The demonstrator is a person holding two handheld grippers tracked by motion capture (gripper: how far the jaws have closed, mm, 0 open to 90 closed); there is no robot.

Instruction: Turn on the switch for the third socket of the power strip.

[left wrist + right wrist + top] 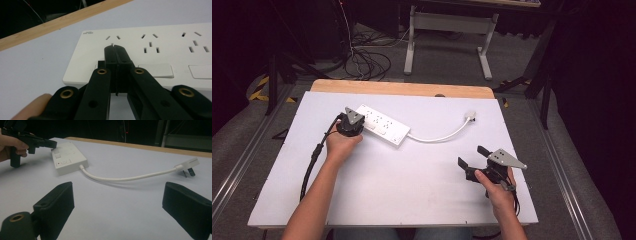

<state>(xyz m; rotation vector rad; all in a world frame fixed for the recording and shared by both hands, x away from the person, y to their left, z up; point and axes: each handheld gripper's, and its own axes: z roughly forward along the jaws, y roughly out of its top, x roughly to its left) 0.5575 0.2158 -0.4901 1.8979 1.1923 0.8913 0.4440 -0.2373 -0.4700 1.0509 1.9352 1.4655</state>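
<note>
The white power strip (379, 123) lies toward the tabletop's (412, 200) far left, its cord (437, 136) curving right to the plug (470, 117). The left gripper (354, 121), jaws closed, tips on the strip's near-left end. The right gripper (472, 159) hovers wide open over bare near-right surface.

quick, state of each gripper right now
Left gripper: shut, holding nothing, its fingers pressed together with their tips over the white rectangular plastic power strip.
Right gripper: open, holding nothing, above the white table.

One power strip (381, 124), one plug (470, 117), one table (412, 200), two grippers: left (351, 121), right (472, 159).
</note>
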